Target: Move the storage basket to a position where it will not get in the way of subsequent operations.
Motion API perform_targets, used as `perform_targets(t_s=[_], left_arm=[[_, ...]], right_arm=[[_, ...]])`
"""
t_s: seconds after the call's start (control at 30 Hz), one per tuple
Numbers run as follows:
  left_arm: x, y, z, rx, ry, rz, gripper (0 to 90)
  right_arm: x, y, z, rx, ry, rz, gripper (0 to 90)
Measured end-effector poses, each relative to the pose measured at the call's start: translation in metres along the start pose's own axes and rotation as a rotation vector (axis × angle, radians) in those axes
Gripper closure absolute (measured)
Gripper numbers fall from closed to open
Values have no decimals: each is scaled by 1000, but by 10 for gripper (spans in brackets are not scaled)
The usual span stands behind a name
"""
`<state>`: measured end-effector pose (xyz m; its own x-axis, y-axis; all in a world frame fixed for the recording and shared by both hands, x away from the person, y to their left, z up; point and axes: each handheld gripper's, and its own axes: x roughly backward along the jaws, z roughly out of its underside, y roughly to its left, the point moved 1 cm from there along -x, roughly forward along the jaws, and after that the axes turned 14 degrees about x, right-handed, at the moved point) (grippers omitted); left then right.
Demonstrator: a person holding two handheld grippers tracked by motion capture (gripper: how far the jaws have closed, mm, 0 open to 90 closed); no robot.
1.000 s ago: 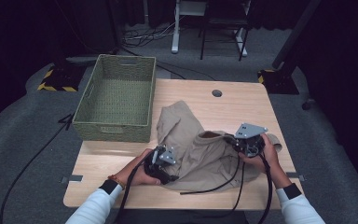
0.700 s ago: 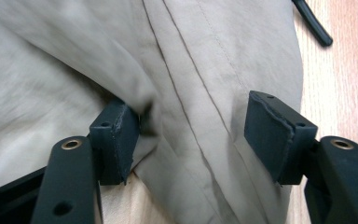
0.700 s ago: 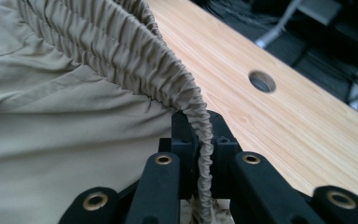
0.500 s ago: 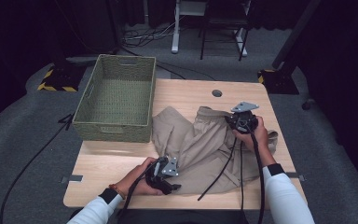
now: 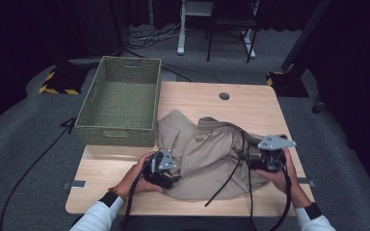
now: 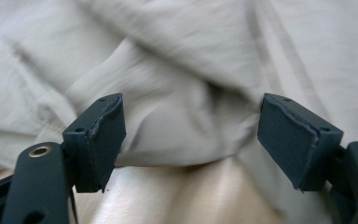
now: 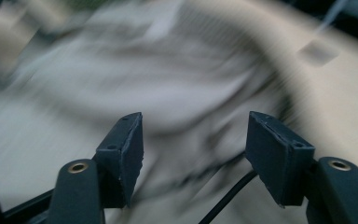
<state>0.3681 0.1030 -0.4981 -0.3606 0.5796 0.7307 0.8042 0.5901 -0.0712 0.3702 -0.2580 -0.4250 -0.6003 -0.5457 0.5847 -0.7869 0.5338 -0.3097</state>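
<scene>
Both the left gripper (image 5: 166, 174) and the right gripper (image 5: 262, 161) have just been opening, nothing pinched. The crumpled beige cloth garment (image 5: 207, 149) lies loose; next, grab its near edges.

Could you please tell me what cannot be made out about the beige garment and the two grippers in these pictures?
- Beige garment: bunched in the high view, so its type and full outline are hidden by its own folds.
- Right gripper: its own view is motion-blurred; the cloth ahead is a smear.
- Left gripper: in the high view its fingers are hidden under its body and the hand.
- Basket: its near inner wall is hidden by the rim.
</scene>
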Motion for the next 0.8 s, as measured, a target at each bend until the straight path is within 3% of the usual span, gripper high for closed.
perform_targets(t_s=[0.1,0.17,0.2,0.27,0.33,0.43,0.47,0.5,0.57,0.7,0.8], left_arm=[[-4,3,0,-5,-2,-6,242],[-6,5,-1,0,-3,4,253],[-7,5,-1,3,-7,11,275],[-8,4,-1,-3,-10,46,349],[-8,3,-2,-22,-6,86,480],[-9,-2,-2,-43,-4,125,642],[-10,-4,-2,-51,0,141,699],[-11,-7,-3,-64,2,143,758],[-12,-14,-5,-89,7,137,830],[-15,-32,-10,-155,15,139,875],[-8,-45,-19,-210,-46,85,882]], right_arm=[[-6,34,25,36,91,-118,337],[-10,50,34,74,134,-159,333],[-13,57,38,63,144,-203,325],[-17,66,40,109,178,-228,302],[-20,67,39,114,177,-249,299],[-27,66,42,106,211,-235,345],[-28,64,43,93,196,-250,381],[-29,61,44,74,191,-267,429],[-29,55,46,50,185,-257,550],[-29,48,49,33,180,-221,746],[-27,42,50,52,210,-164,795]])
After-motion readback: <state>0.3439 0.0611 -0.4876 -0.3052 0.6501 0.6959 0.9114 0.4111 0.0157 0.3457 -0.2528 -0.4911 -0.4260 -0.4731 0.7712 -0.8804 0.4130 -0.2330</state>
